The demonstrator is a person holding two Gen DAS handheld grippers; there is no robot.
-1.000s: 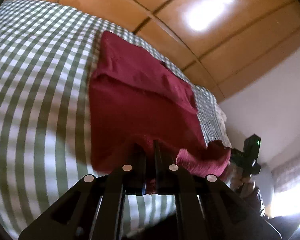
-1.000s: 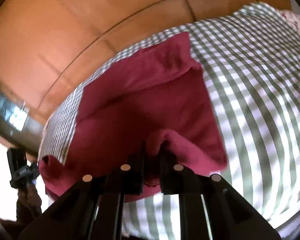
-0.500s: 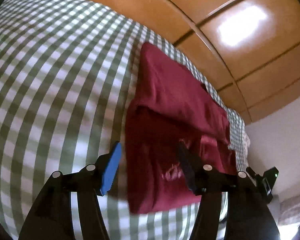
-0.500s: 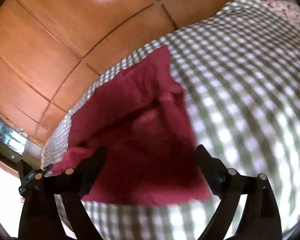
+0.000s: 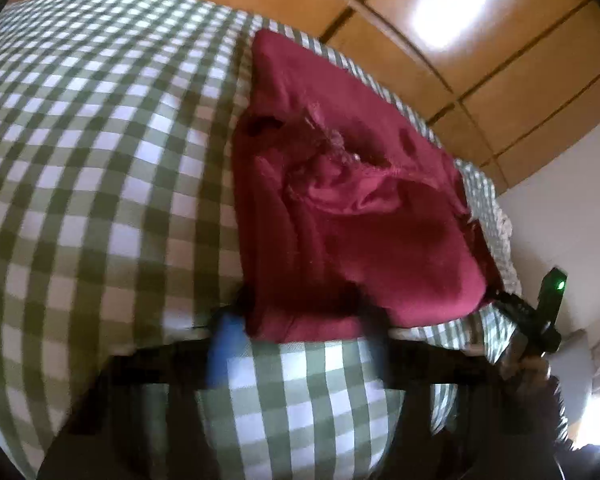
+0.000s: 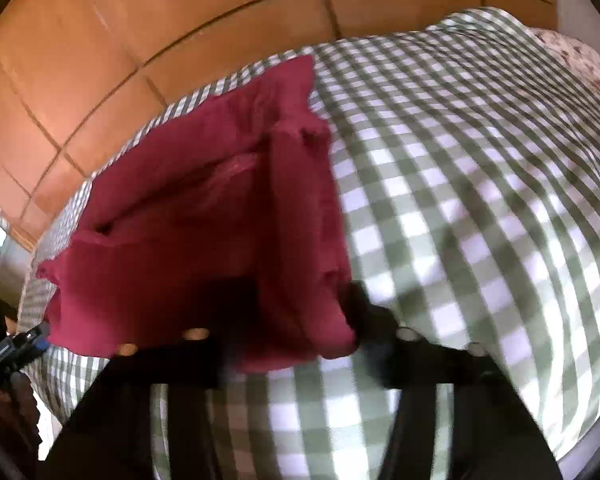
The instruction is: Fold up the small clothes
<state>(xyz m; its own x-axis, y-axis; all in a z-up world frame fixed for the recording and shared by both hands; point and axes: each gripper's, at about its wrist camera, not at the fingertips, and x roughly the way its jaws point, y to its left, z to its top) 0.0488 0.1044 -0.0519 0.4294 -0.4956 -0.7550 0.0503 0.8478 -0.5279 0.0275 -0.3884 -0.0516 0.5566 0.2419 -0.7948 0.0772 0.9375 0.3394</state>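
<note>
The red garment (image 5: pixel 340 216), partly folded, lies on the checked bed (image 5: pixel 100 160). Both tools, left (image 5: pixel 300 328) and right (image 6: pixel 296 340), straddle its near corners, their jaws narrowing on the hem, likely to lift it for another fold.

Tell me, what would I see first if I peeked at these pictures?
A dark red garment, folded and a bit rumpled, lies on a green-and-white checked bedcover near its far edge. At the garment's near edge the left gripper and the right gripper are each closing on a near corner. Behind the bed stand shiny wooden panels.
</note>
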